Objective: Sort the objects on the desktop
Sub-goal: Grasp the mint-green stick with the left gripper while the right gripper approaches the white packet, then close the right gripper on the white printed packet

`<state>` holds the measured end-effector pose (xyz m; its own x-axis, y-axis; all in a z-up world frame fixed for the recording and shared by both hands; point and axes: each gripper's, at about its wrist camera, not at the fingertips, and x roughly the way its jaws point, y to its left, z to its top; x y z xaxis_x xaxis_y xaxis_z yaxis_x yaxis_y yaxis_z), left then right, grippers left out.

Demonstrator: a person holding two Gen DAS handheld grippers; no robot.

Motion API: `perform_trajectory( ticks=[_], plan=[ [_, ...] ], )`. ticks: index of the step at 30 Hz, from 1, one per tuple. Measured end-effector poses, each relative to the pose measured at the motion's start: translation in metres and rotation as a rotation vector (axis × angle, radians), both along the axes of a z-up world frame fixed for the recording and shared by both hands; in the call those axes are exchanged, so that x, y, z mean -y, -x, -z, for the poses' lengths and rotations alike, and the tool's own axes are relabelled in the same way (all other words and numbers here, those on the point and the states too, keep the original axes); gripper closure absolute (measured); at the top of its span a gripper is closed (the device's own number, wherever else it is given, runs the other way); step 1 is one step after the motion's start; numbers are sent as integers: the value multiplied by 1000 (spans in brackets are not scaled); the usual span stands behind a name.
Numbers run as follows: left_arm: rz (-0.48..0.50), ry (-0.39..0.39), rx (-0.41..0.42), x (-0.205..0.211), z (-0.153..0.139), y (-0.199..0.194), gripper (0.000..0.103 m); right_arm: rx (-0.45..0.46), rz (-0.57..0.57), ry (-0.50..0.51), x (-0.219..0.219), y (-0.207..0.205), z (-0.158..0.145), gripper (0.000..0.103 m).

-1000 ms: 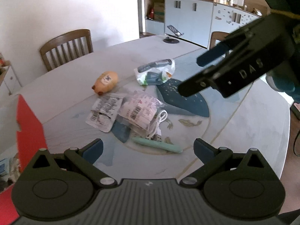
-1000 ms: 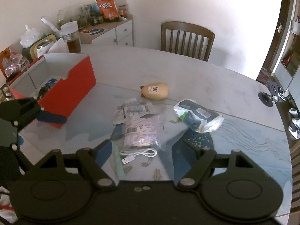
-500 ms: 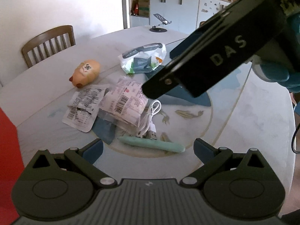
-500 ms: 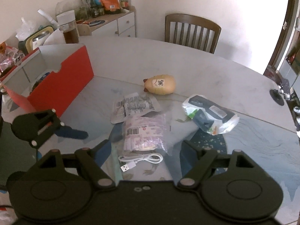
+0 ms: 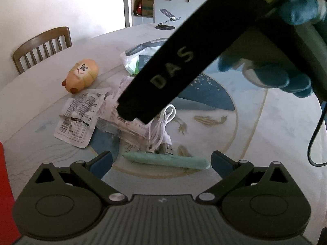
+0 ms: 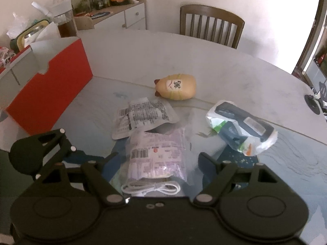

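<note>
Both grippers are seen wide and empty: the right gripper (image 6: pixel 157 159) is poised over the pink packet (image 6: pixel 157 153) at the worktop (image 6: pixel 235 69) centre, beside the white cable (image 6: pixel 151 188). The left gripper (image 5: pixel 161 161) straddles the green pen (image 5: pixel 166 160). The packet's body is best pinched squarely, the cable kept clear; the red box (image 6: pixel 51 94) stands far left.

A round pale table (image 6: pixel 224 65) with a blue and gold pattern at its middle was seen. A red box (image 6: pixel 51 89) was set by its left edge. Near the middle were laid a tan plush toy (image 6: pixel 177 88), a white printed pouch (image 6: pixel 143 116), a purple packet (image 6: pixel 157 155) partly over it, a coiled white cable (image 6: pixel 151 188), a green pen-like stick (image 5: pixel 167 160) and a clear bag of dark items (image 6: pixel 241 126). A small black stand (image 5: pixel 166 20) was placed by the far edge.
</note>
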<state>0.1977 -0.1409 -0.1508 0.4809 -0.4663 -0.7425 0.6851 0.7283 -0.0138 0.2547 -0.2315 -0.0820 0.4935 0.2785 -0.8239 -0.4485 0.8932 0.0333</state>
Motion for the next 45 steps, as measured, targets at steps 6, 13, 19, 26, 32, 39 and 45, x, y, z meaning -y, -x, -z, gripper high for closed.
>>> perform_trajectory(
  ticks=[6, 13, 19, 26, 32, 39, 45],
  plan=[
    [3, 11, 2, -2, 3, -1, 0, -30, -19, 24, -8, -14, 14, 19],
    [18, 16, -14, -1, 7, -2, 0, -59, -38, 58, -12, -24, 30, 19],
    [47, 10, 7, 0, 11, 1, 0, -69, -43, 52, -14, -28, 32, 19],
    [92, 6, 35, 2, 14, 2, 0, -72, -46, 55, -15, -30, 31, 19],
    [100, 13, 42, 2, 16, 1, 0, -73, -49, 58, -16, -32, 32, 19],
    [101, 9, 36, 1, 16, 4, 0, -76, -46, 55, -16, -33, 33, 20],
    [109, 6, 29, 1, 14, 2, 1, -76, -45, 54, -16, -33, 34, 21]
  ],
)
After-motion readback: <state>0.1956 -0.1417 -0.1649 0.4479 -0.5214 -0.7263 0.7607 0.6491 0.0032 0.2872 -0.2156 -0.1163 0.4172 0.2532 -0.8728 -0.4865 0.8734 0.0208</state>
